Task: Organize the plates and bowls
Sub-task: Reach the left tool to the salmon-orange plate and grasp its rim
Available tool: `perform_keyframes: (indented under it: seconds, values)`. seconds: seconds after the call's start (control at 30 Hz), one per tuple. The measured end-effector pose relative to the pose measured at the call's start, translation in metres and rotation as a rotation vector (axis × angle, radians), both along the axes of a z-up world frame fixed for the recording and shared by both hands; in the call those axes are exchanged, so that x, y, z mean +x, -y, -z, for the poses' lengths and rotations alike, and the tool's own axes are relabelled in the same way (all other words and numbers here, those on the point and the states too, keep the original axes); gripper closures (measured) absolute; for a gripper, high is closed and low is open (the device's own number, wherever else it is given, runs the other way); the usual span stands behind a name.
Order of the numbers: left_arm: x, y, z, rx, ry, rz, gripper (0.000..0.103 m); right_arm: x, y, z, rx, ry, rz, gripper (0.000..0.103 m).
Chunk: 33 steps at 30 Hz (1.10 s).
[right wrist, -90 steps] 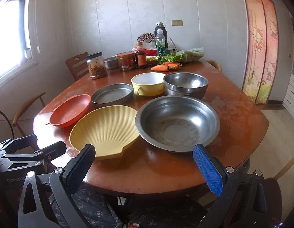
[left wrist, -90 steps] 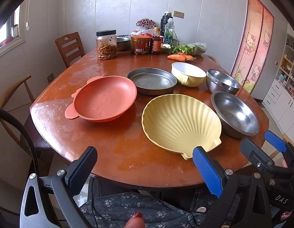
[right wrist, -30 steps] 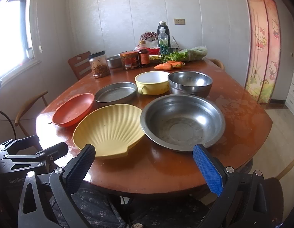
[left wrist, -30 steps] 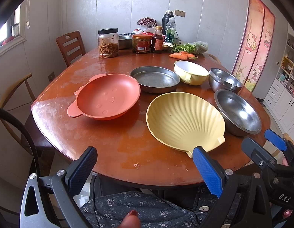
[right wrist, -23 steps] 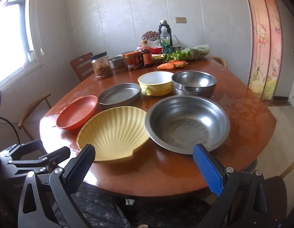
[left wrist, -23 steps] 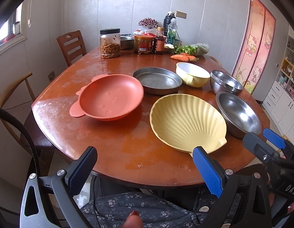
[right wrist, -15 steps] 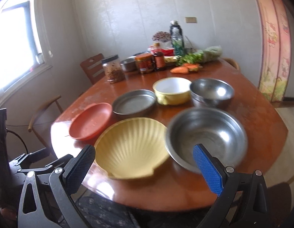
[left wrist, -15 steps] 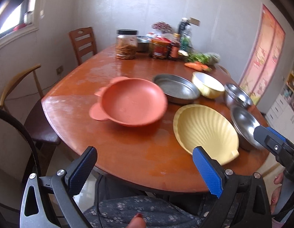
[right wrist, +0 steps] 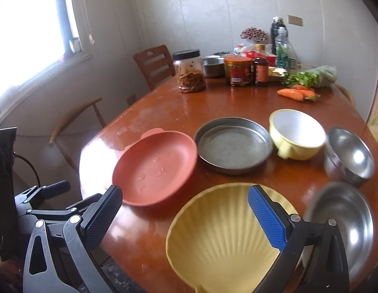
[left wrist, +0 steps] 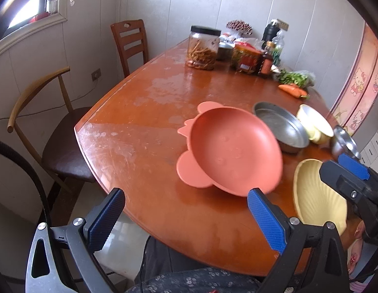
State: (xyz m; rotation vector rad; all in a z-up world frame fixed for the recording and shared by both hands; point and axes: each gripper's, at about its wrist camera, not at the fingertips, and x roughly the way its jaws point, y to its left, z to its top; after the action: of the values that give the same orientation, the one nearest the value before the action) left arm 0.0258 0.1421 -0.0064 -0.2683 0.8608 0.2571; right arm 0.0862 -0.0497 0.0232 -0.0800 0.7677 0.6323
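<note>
Both grippers now sit closer to the orange plate [left wrist: 234,152]: the left gripper [left wrist: 186,218] faces it, and the right gripper [right wrist: 185,213] hangs over the shell plate [right wrist: 225,239] beside it.

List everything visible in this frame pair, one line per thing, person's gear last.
table: 1, reddish wood.
orange plate: 1, near left.
shell plate: 1, yellow, near edge.
metal pan: 1, grey, centre.
yellow bowl: 1, right of pan.
steel bowls: 2, right side; a third at the back.
jars: 2, back.
bottles: several, back.
carrots: orange, back right.
greens: back right.
chairs: 2, wood, left.
left gripper: open, blue fingers.
right gripper: open, above shell plate.
</note>
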Motion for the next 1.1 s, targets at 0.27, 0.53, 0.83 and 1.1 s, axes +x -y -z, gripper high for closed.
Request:
perform_keyframes:
  seconds: [0.27, 0.53, 0.83, 1.1]
  values:
    - [0.021, -0.017, 0.012, -0.043, -0.027, -0.001, 0.011, 0.028, -0.032, 0.019, -0.043, -0.072, -0.031, 0.039]
    - [0.036, -0.018, 0.022, -0.082, -0.067, 0.027, 0.036, 0.052, -0.045, 0.042, -0.097, -0.117, -0.027, 0.067]
    - [0.044, -0.02, 0.026, -0.086, -0.072, 0.019, 0.057, 0.057, -0.06, 0.048, -0.131, -0.087, -0.061, 0.083]
    - [0.032, -0.035, 0.022, -0.059, -0.07, -0.001, 0.057, 0.04, -0.071, 0.047, -0.144, -0.079, -0.112, 0.083]
